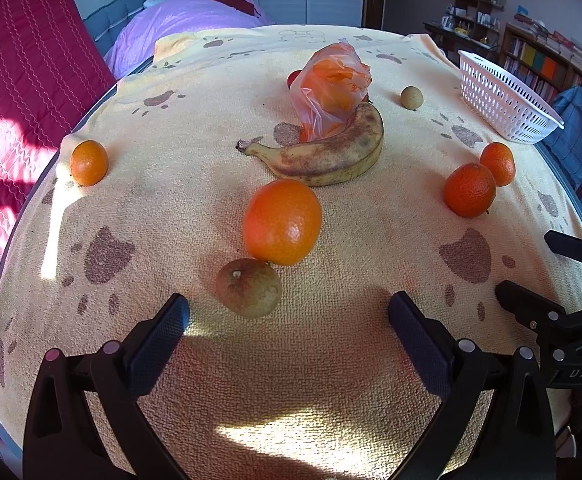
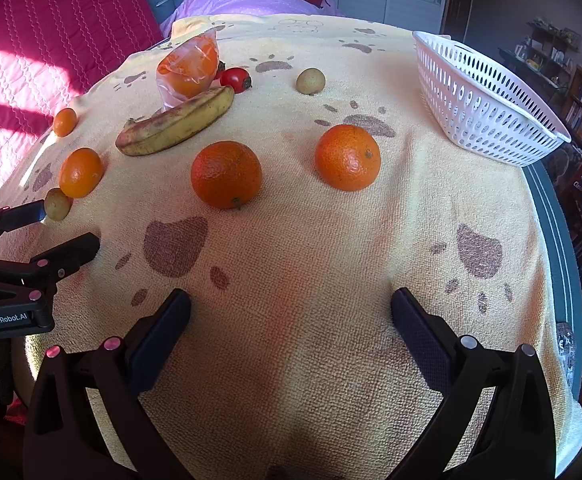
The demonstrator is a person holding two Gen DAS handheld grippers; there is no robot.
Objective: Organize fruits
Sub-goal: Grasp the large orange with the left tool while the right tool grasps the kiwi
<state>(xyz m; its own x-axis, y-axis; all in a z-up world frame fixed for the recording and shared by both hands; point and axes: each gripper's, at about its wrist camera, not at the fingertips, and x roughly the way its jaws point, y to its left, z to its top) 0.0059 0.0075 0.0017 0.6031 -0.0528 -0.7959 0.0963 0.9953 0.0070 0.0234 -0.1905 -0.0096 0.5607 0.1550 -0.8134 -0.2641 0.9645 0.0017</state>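
A paw-print towel (image 2: pixel 291 280) covers the table. Ahead of the right tongs lie two oranges (image 2: pixel 347 158), left a banana (image 2: pixel 175 122), far right a white basket (image 2: pixel 487 120).

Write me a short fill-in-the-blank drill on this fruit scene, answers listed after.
1. The white basket holds ____ fruit so far.
2. The banana lies against an orange plastic ____.
3. Both the left tool and the right tool have jaws that stand ____.
4. The brownish-green fruit nearest the left tool touches an ____.

Missing words: no; bag; open; orange
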